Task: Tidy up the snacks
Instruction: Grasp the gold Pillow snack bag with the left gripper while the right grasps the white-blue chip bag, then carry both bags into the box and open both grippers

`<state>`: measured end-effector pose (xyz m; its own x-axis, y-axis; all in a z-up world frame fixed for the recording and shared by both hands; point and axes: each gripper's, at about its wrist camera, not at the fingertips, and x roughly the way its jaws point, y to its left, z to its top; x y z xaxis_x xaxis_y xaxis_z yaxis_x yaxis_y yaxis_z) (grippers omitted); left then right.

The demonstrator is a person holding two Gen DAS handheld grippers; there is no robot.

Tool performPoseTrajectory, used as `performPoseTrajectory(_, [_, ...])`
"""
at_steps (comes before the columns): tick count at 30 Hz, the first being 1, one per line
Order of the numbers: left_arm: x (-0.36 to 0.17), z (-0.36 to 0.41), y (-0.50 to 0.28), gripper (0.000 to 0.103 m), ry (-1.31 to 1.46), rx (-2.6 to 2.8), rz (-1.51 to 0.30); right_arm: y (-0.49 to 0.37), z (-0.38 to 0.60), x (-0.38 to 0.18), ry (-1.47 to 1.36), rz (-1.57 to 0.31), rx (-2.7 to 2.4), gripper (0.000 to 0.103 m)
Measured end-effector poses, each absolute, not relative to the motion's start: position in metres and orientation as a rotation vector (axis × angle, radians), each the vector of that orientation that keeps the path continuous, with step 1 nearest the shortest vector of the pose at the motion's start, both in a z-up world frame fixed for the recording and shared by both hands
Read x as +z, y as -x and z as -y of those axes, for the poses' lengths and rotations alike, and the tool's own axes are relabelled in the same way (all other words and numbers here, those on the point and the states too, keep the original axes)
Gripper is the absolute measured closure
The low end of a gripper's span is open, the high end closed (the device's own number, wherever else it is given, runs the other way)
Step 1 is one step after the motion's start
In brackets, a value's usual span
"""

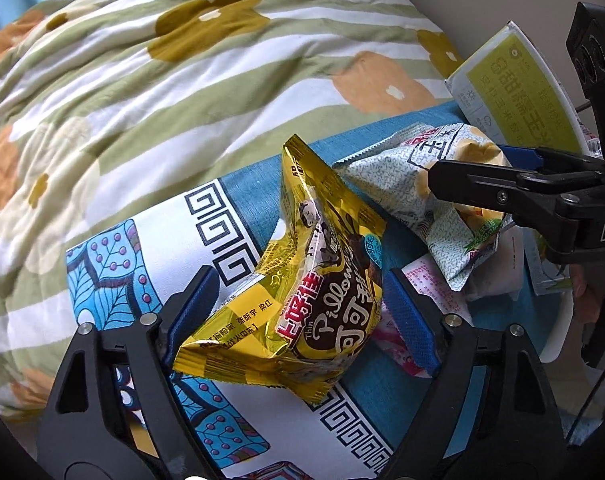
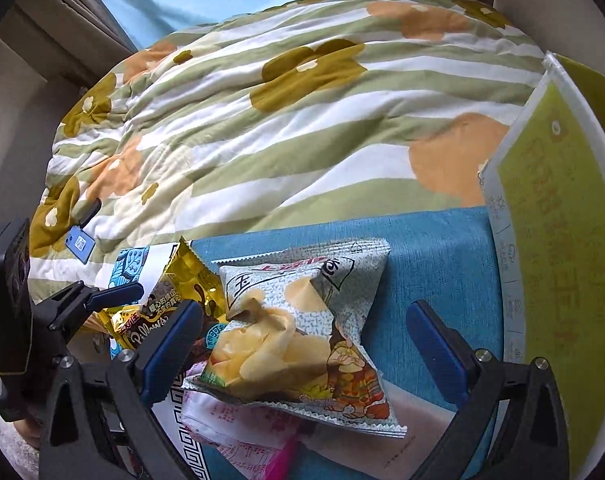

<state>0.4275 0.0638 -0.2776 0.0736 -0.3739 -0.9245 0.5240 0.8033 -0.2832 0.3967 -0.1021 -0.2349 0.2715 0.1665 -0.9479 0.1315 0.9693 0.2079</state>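
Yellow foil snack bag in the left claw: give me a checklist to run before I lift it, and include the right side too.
1. Yellow foil snack bag sits between the left claw's pads: ok.
2. Both pads press on it: cannot tell; a dark sliver shows beside the right-hand pad.
3. Right claw is open and straddles the pale green patterned chip bag: ok.
4. The two bags are clear of each other: cannot tell; their edges overlap in the right wrist view.
5. Nothing lies under the chip bag: not ok; a pink-and-white printed wrapper lies beneath it.
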Motion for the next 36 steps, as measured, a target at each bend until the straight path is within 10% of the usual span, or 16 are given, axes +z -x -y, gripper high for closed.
performPoseTrajectory(13, [-0.272,-0.085,-0.424,0.054,-0.027,-0.672,-1.296,-0.403,0.094,-0.254,-0.250,-1.366,0.054,0.018])
performPoseTrajectory(36, [-0.257,-0.128,-0.404,0.061,0.015,-0.533,-1.215,-0.391,0.083,-0.253,-0.218,-1.350,0.098,0.032])
